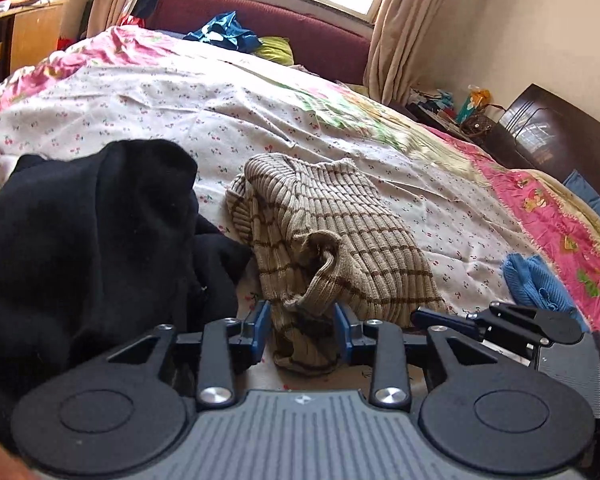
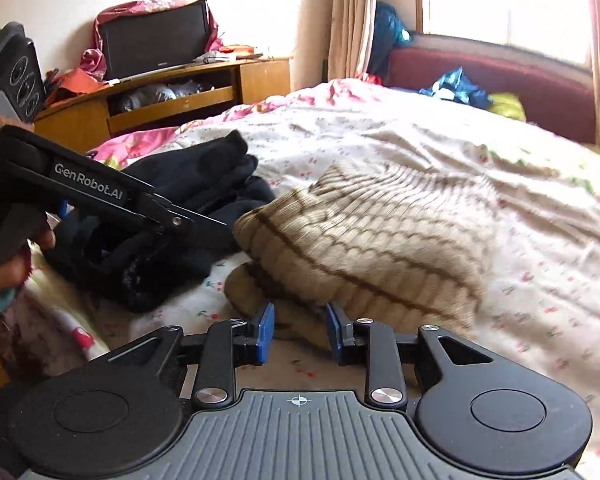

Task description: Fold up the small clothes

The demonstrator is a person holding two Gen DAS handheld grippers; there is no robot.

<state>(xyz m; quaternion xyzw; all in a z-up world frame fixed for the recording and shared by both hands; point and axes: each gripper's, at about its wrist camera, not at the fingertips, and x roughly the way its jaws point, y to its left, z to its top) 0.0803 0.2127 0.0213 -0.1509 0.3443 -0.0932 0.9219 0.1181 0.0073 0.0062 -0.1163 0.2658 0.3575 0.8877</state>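
Beige ribbed knitwear with thin brown stripes, a small sweater (image 1: 332,236), lies crumpled on a bed spread with a cherry-print sheet (image 1: 148,100). The left tongs (image 1: 302,330) stand parted with a fold of the sweater's near edge between their blue pads (image 1: 262,330); whether the pads press it cannot be told. The right tongs (image 2: 300,332) are likewise parted at the sweater's near edge, the knit lying between the pads, contact unclear. A black garment (image 1: 92,232) is heaped just left of the sweater, touching it. A blue knitted piece (image 1: 534,280) lies well apart to the right, near the pink quilt border (image 1: 548,208).
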